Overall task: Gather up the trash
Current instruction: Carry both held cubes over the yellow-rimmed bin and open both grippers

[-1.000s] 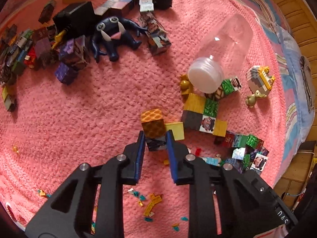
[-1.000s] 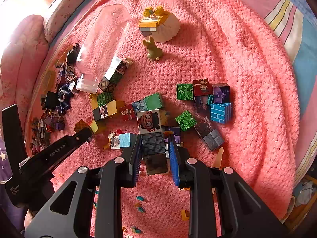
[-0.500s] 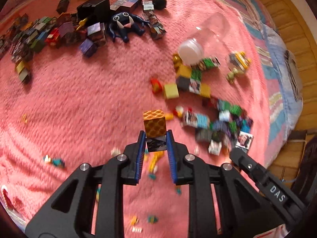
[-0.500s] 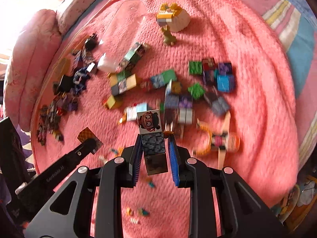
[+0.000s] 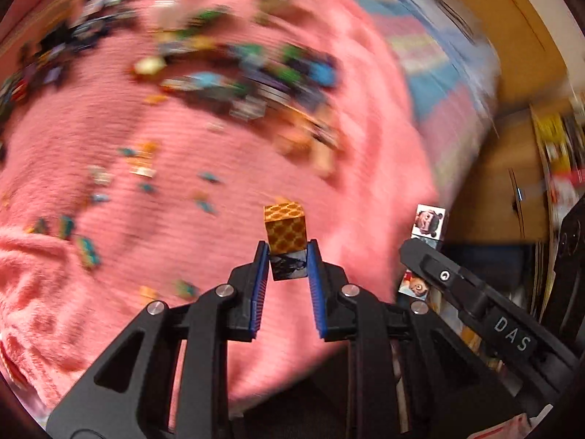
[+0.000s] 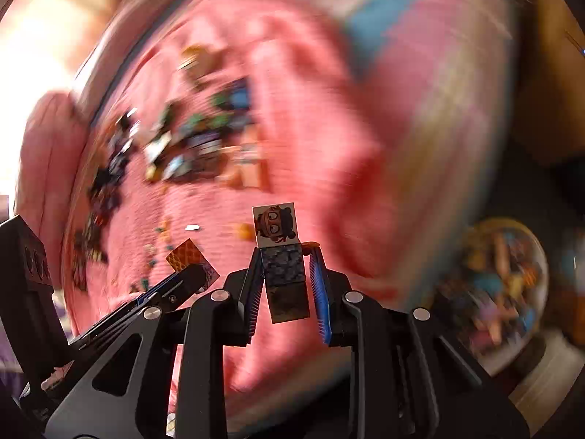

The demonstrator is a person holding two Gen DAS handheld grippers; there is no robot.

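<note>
My left gripper (image 5: 285,256) is shut on a short stack of cubes (image 5: 286,239), an orange honeycomb cube on top of a dark one, held above the pink blanket's edge. My right gripper (image 6: 285,263) is shut on a taller cube stack (image 6: 281,256): a cartoon face cube on top, a grey stone cube between the pads, a brown one below. Each gripper shows in the other's view, the right one with its face cube (image 5: 428,221) at right, the left one with its orange cube (image 6: 184,254) at left. Everything behind is motion-blurred.
Many loose cubes and small scraps (image 5: 241,73) lie scattered over the pink blanket (image 5: 91,256). A clear round container of colourful pieces (image 6: 501,289) stands at lower right in the right wrist view. Wooden furniture (image 5: 493,183) lies beyond the bed's edge.
Both grippers have lifted their cube stacks off the blanket and swung right, past the bed's edge. The scattered cubes have receded, and a clear container has come into the right wrist view.
</note>
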